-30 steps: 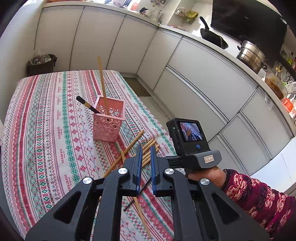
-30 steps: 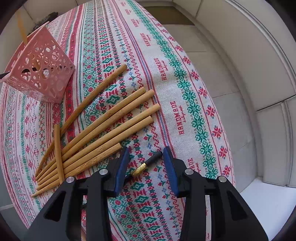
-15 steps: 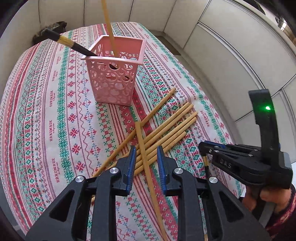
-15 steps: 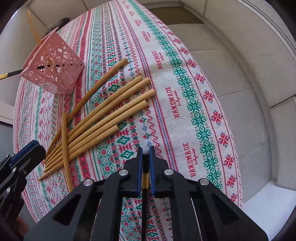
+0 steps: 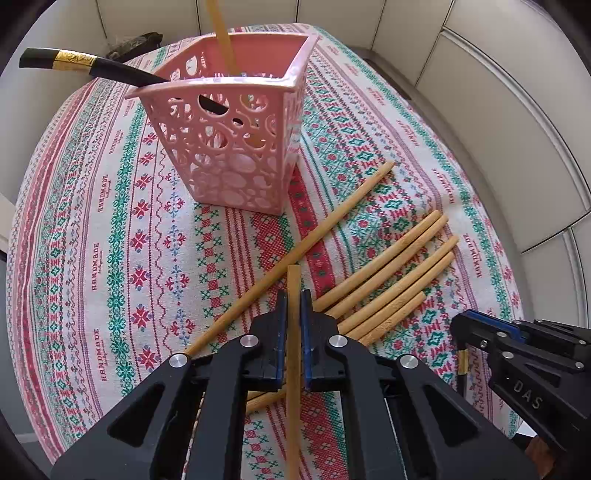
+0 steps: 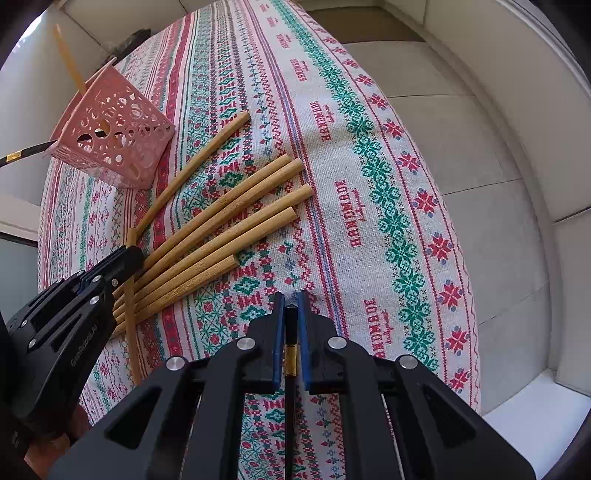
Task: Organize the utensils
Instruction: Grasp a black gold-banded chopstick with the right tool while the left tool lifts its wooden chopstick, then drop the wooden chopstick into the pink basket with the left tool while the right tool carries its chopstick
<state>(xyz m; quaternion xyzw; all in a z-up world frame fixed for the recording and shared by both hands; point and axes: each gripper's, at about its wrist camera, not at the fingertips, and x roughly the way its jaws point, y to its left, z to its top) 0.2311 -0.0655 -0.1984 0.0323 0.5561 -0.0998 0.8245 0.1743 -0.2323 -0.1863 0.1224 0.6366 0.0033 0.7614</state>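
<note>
My left gripper (image 5: 293, 295) points down at the table, its jaws closing on a bamboo chopstick (image 5: 294, 278) that runs between the blue pads and lies across the others. Several more bamboo chopsticks (image 5: 391, 273) fan out on the cloth to the right. My right gripper (image 6: 291, 297) is shut on a black chopstick with a gold band (image 6: 290, 354), just right of the bamboo pile (image 6: 229, 221). The pink perforated basket (image 5: 229, 147) stands beyond, holding one bamboo chopstick (image 5: 221, 33) and one black gold-banded chopstick (image 5: 74, 62).
A patterned red, green and white tablecloth (image 5: 110, 258) covers the table. The table's edge (image 6: 469, 295) drops to a tiled floor at the right, with white cabinet fronts (image 5: 517, 129) beyond. A dark bin (image 5: 136, 40) stands past the far end.
My left gripper dropped toward the table and tilted down, then closed around a bamboo chopstick. My right gripper closed on the black chopstick and moved it slightly.
</note>
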